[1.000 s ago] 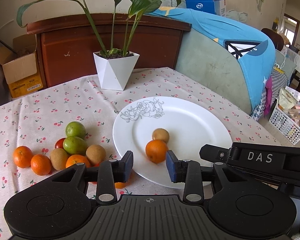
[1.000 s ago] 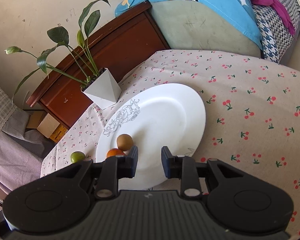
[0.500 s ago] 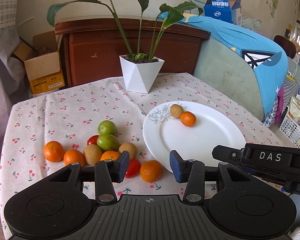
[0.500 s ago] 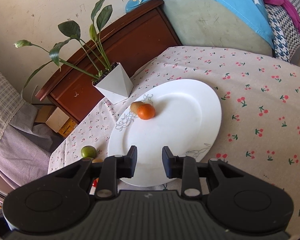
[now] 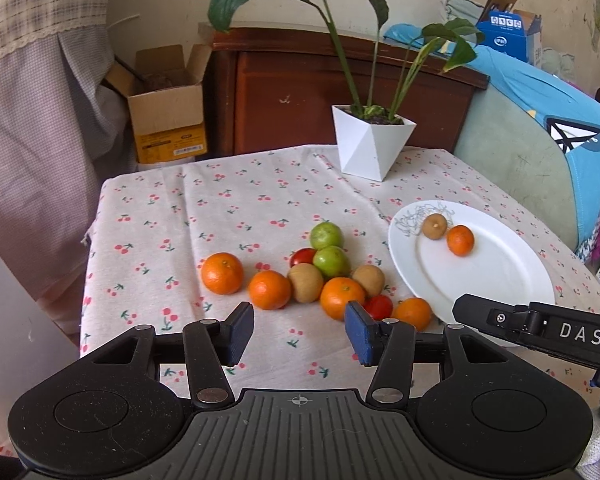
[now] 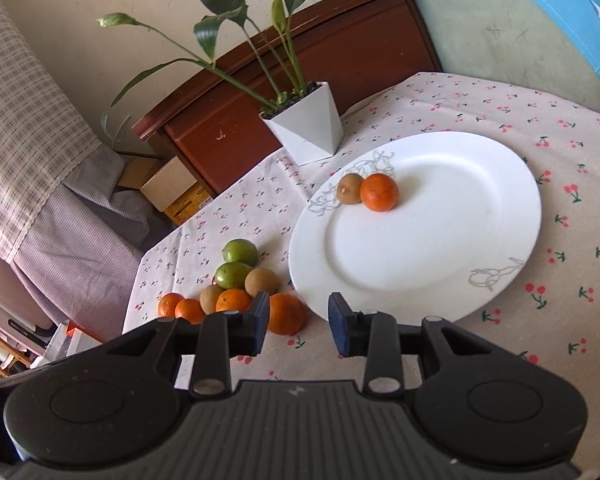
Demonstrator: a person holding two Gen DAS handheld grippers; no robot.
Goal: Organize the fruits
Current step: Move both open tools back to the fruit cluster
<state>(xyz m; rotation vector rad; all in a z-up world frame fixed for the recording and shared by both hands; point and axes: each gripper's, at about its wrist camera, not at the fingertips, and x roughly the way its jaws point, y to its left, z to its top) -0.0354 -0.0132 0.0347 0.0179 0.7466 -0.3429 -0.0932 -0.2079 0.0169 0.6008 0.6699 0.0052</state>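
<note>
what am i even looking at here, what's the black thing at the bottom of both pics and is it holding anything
Each black thing is a hand-held claw with a camera mounted on it; a person carries one in each hand. One picture looks along the left claw, the other along the right claw. Both have just been opening, and neither holds anything. Ahead is a table under a cherry-print cloth. On it stand a potted plant and a white plate holding one orange and one brown fruit. A pile of fruit, orange, green, brown and red, lies beside the plate.
</note>
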